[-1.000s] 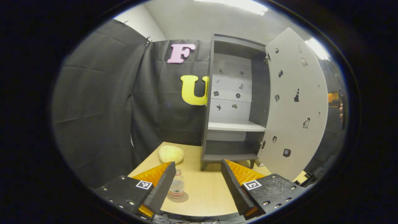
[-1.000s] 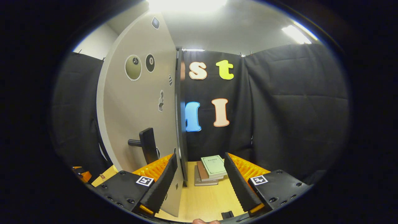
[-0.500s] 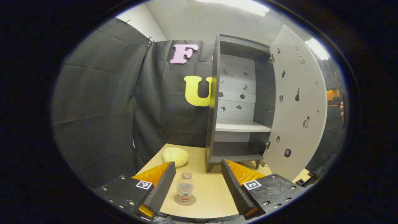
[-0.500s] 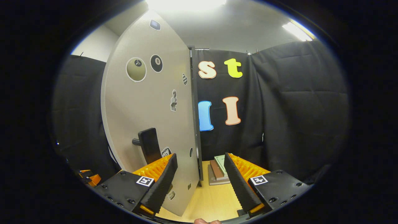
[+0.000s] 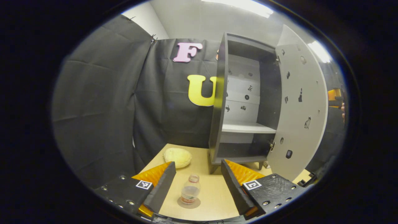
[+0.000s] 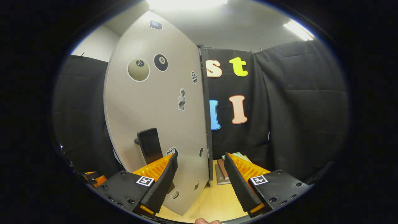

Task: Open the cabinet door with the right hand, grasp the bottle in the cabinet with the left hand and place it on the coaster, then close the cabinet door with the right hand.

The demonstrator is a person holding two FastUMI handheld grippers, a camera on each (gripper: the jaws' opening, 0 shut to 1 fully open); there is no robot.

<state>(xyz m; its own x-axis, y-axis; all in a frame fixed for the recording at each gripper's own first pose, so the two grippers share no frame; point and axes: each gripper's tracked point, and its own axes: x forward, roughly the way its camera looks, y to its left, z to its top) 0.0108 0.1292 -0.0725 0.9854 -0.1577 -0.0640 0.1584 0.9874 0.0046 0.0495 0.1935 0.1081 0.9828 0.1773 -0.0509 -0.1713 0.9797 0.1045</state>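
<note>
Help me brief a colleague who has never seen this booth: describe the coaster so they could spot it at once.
Start at the tall grey cabinet with its door swung open, standing on the wooden table. On the table in front of it, nearer the camera than the pale yellow lump, lies the coaster. It is the flat round brownish disc with the small clear bottle standing upright on it.

The right gripper (image 6: 200, 179) hangs with its jaws spread wide — nothing between them — before the cabinet door (image 6: 155, 124). The door's dark handle (image 6: 149, 145) sits just above the left finger. Stacked books (image 6: 222, 169) lie on the table (image 6: 214, 202) behind.
</note>
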